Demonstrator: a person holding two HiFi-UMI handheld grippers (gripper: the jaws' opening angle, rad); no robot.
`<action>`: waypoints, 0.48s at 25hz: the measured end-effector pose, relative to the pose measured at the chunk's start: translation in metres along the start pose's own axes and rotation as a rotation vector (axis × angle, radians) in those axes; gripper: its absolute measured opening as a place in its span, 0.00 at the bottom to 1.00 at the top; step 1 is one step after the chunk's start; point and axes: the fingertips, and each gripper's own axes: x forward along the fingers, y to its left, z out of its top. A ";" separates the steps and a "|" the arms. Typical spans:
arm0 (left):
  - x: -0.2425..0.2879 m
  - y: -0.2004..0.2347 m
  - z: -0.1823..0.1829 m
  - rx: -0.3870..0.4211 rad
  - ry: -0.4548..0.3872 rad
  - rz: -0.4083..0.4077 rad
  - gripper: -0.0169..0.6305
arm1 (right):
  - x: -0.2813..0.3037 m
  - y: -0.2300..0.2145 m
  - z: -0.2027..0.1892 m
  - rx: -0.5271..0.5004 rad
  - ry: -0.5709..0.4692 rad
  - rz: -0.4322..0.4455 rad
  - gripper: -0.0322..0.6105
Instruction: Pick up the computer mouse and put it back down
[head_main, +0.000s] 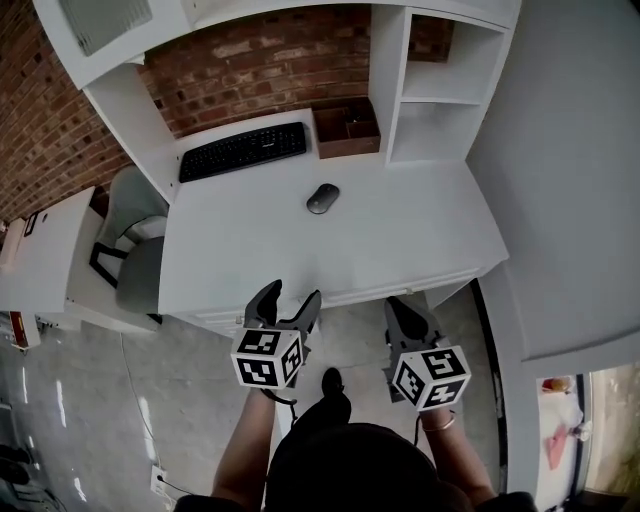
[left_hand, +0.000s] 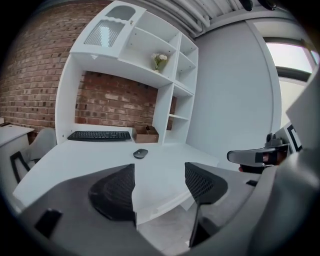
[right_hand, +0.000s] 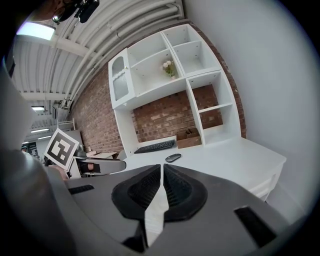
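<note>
Approach step. Computer mouse sits mid-table, right of keyboard, well apart from both tools. Left tool gaping, empty; right tool closed, empty. Next, probably: reach far, straddle mouse.

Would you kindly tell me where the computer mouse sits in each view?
Head view: mouse, above centre on the desk.
Left gripper view: mouse, just left of centre.
Right gripper view: mouse, near centre.
Shared landmark: black keyboard, beyond the mouse, leftward.
</note>
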 end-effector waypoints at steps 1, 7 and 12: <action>0.007 0.006 0.003 0.001 0.005 -0.003 0.49 | 0.008 -0.001 0.002 0.000 0.002 -0.005 0.06; 0.042 0.037 0.018 0.004 0.023 -0.016 0.49 | 0.048 -0.008 0.020 0.003 -0.004 -0.035 0.06; 0.068 0.052 0.031 0.037 0.027 -0.033 0.49 | 0.074 -0.016 0.029 0.010 -0.006 -0.064 0.06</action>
